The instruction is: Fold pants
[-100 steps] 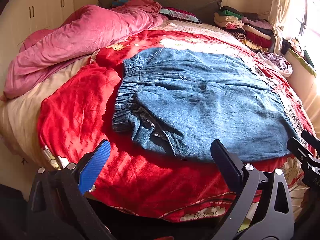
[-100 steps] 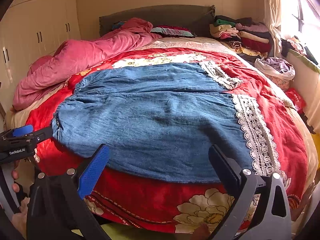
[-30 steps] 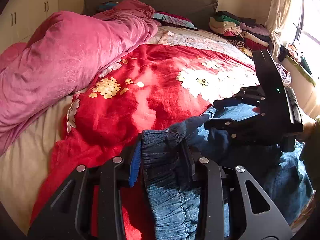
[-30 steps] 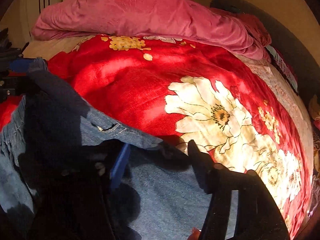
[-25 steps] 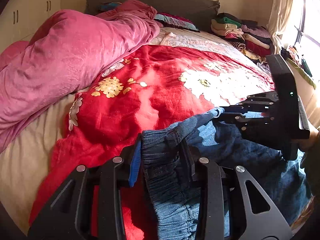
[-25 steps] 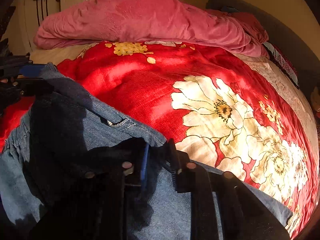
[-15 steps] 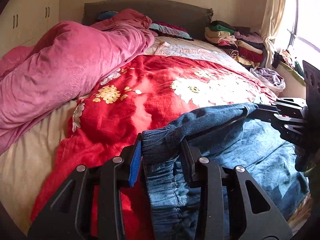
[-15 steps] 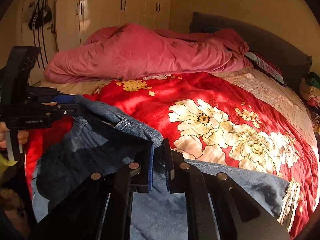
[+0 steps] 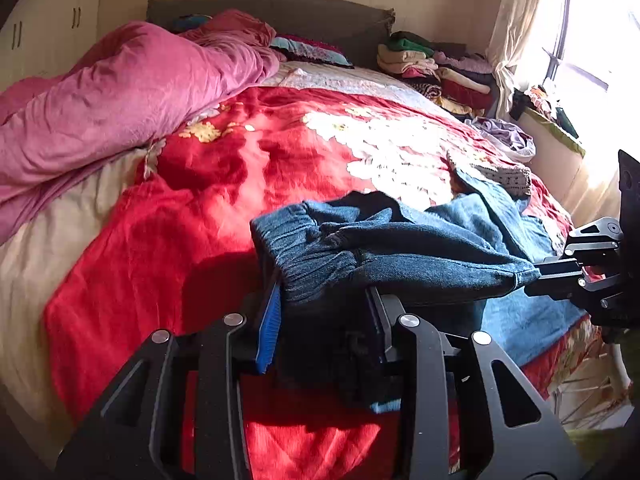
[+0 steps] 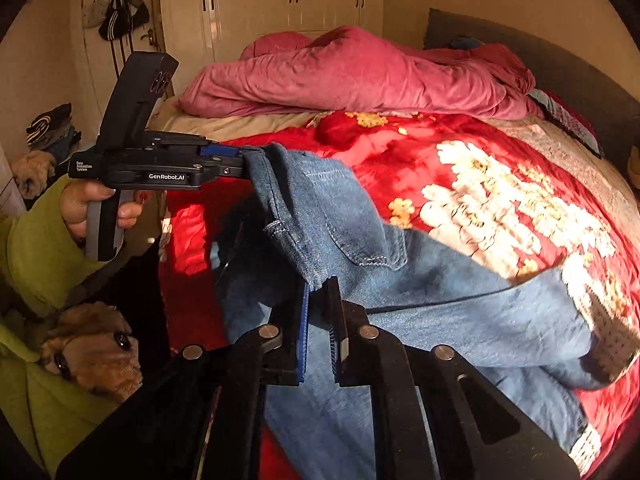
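The blue denim pants (image 9: 400, 240) with lace-trimmed hems are lifted off the red flowered bedspread (image 9: 200, 208). My left gripper (image 9: 322, 304) is shut on the gathered elastic waistband. My right gripper (image 10: 318, 300) is shut on the other end of the waist edge, and the pants (image 10: 340, 232) hang stretched between the two. The left gripper (image 10: 240, 166) shows in the right wrist view at left, held by a hand. The right gripper (image 9: 540, 276) shows at the right edge of the left wrist view. The legs trail on the bed.
A pink duvet (image 9: 120, 96) is bunched along the far left of the bed. Stacked folded clothes (image 9: 432, 68) sit by the headboard near the window. White wardrobes (image 10: 280, 4) stand behind. The person's green sleeve (image 10: 36, 248) is at lower left.
Both grippers closed on the waistband and lifted it up and back toward the bed's near edge. The pants, flat before, now hang stretched between them.
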`<control>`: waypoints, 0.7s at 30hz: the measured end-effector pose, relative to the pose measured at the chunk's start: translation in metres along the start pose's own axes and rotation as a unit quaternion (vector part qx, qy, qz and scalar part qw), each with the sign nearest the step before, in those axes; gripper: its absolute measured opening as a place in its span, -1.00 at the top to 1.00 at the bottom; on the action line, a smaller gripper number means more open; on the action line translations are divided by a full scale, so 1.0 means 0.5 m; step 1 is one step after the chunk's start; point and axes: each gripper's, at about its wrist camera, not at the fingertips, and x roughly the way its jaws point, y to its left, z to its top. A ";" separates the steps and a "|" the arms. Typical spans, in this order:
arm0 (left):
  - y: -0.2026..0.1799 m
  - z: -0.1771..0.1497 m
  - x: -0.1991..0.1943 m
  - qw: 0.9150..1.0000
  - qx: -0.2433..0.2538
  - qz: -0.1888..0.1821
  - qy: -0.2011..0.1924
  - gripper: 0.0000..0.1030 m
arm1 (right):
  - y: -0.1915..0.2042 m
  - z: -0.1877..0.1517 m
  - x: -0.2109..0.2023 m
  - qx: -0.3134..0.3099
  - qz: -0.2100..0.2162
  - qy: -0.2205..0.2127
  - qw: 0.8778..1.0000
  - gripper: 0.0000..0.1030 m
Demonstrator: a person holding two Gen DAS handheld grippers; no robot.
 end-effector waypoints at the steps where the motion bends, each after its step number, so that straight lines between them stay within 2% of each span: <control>1: 0.001 -0.010 -0.003 1.000 -0.002 -0.001 0.003 0.46 | 0.005 -0.007 0.003 0.008 0.008 0.004 1.000 0.84; 10: 0.022 -0.071 -0.022 0.999 -0.027 0.004 0.037 0.24 | 0.059 -0.062 0.042 0.002 0.013 0.037 0.999 0.84; 15: 0.058 -0.072 -0.076 0.998 -0.051 0.036 0.019 0.20 | 0.066 -0.069 0.060 -0.001 0.012 0.045 0.999 0.81; 17: 0.059 -0.061 -0.098 0.998 -0.056 0.037 0.004 0.20 | 0.067 -0.073 0.062 0.002 0.015 0.044 0.999 0.79; 21: -0.004 -0.021 -0.089 1.000 -0.018 0.016 -0.003 0.20 | 0.067 -0.079 0.068 0.009 0.022 0.049 0.998 0.78</control>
